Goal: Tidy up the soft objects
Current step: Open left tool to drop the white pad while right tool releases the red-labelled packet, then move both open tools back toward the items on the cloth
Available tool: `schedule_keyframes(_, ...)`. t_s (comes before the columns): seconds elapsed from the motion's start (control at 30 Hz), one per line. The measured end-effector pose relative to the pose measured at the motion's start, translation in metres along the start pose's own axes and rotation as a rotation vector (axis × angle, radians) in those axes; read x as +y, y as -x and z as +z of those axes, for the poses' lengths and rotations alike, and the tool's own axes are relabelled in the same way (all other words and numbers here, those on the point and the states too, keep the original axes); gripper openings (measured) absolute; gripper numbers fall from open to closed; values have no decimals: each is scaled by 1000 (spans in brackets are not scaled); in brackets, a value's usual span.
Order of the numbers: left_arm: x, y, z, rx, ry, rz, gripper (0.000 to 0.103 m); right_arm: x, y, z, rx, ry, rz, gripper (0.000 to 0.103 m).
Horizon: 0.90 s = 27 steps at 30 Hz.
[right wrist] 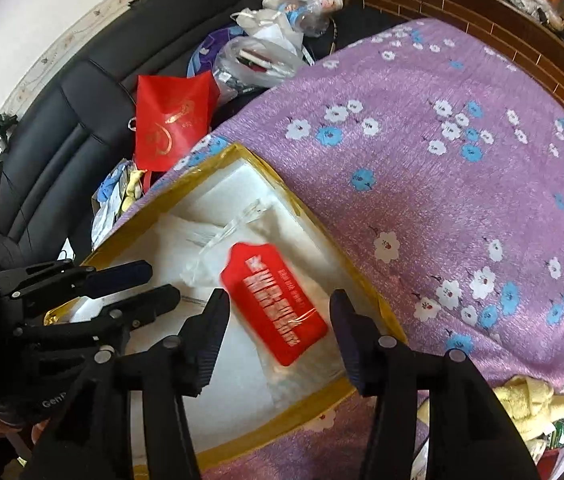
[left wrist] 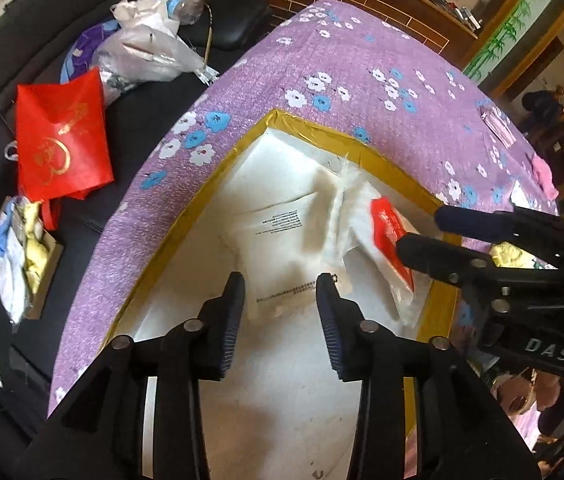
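Right wrist shows both my grippers [right wrist: 278,332] [left wrist: 280,308] gaping, empty, over the box [right wrist: 242,152]; red pouch [right wrist: 274,304] between; bedspread [right wrist: 442,200] open beyond.

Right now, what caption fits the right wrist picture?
Open right gripper above a red-labelled clear packet in the white foam box.

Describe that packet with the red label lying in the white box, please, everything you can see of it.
The packet with the red label looks like a soft white item sealed in clear, crinkly plastic. Its red label bears white lettering, too blurred to read. It lies tilted inside the white foam box, leaning toward the wall with the yellow-taped rim, over other white plastic-wrapped packets. The right hand-held gripper is open around it, apparently not touching; the left hand-held gripper is open too.
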<state>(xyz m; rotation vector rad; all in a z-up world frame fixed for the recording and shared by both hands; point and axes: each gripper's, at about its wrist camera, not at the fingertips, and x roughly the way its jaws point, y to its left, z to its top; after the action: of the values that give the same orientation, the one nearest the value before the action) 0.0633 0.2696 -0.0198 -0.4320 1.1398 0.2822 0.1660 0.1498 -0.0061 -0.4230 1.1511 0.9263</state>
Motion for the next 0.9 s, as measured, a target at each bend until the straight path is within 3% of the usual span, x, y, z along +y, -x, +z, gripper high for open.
schedule_keyframes(0.13, -4, 14, -9, -17, -8, 29, 37, 1, 17, -11, -43, -27, 16, 59)
schedule_keyframes(0.3, -14, 32, -24, -41, -25, 57, 37, 1, 40, -40, -82, -56, 56, 60)
schedule_keyframes(0.63, -65, 59, -63, -75, -95, 38, 37, -14, 87, -113, -172, -97, 77, 68)
schedule_keyframes(0.9, -109, 68, -100, -75, -162, 32, 37, -28, 108, -166, -210, -100, 99, 69)
